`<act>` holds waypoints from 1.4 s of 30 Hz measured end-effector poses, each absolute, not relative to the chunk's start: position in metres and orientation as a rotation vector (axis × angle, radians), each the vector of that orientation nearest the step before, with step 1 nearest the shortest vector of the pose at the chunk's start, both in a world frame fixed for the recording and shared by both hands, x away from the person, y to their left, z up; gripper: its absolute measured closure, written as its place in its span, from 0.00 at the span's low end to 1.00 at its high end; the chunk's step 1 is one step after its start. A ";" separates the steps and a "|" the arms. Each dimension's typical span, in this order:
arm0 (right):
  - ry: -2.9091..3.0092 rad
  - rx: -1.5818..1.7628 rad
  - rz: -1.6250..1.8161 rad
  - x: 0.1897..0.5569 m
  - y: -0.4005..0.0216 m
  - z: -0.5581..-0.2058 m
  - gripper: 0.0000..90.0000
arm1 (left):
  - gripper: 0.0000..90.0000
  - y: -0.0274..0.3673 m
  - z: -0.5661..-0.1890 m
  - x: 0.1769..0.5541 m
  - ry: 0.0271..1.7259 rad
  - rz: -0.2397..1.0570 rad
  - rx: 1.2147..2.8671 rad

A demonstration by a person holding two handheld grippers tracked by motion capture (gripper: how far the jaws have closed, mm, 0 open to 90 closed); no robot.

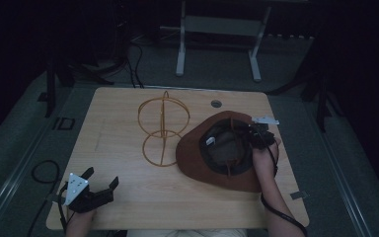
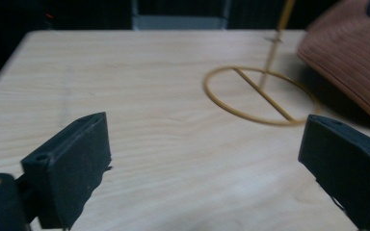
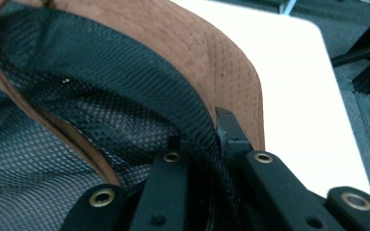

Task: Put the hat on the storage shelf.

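Fingers of the right gripper were clamped on the rim of the brown hat in the high view, at the right of centre of the frame, where the hat lay upside down on the wooden tabletop with its dark lining facing up. Just left of the hat, touching or nearly touching its brim, stood a gold wire stand with a round base ring and a hooped top. At the lower left of the frame the left gripper rested near the tabletop's front edge, well apart from the hat, its fingers spread and holding nothing. A small round grommet sat near the far edge, and a grey frame stood on the floor beyond.

From the left gripper view, the two black fingers stood wide apart at the bottom corners, with bare tabletop between them. Ahead lay the wire stand's base ring, and the hat's brim filled the upper right.

From the right gripper view, the fingers pinched the hat's edge, one inside against the black mesh lining, one outside on the brown suede. The pale tabletop showed at the right.
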State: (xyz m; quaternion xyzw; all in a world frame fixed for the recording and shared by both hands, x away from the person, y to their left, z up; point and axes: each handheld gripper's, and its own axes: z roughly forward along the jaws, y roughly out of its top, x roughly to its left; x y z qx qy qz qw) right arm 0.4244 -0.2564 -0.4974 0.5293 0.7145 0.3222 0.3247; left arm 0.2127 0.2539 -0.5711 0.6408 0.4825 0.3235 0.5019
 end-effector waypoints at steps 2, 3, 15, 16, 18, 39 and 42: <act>1.858 1.382 0.871 0.421 -0.258 -0.490 0.94 | 0.06 0.250 -0.571 0.213 1.147 0.784 1.597; 1.855 1.378 0.881 0.419 -0.259 -0.487 0.94 | 0.06 0.247 -0.571 0.213 1.146 0.792 1.619; 1.759 1.334 1.031 0.396 -0.273 -0.445 0.94 | 0.06 0.241 -0.563 0.213 1.152 0.796 1.641; 1.748 1.328 1.037 0.394 -0.274 -0.441 0.94 | 0.06 0.240 -0.562 0.213 1.147 0.798 1.642; 1.728 1.320 1.052 0.390 -0.277 -0.436 0.94 | 0.06 0.238 -0.559 0.213 1.133 0.792 1.645; 1.681 1.280 1.160 0.363 -0.292 -0.402 0.94 | 0.07 0.209 -0.460 0.226 0.993 0.781 1.610; 1.681 1.279 1.161 0.362 -0.293 -0.401 0.94 | 0.07 0.204 -0.451 0.229 0.980 0.789 1.612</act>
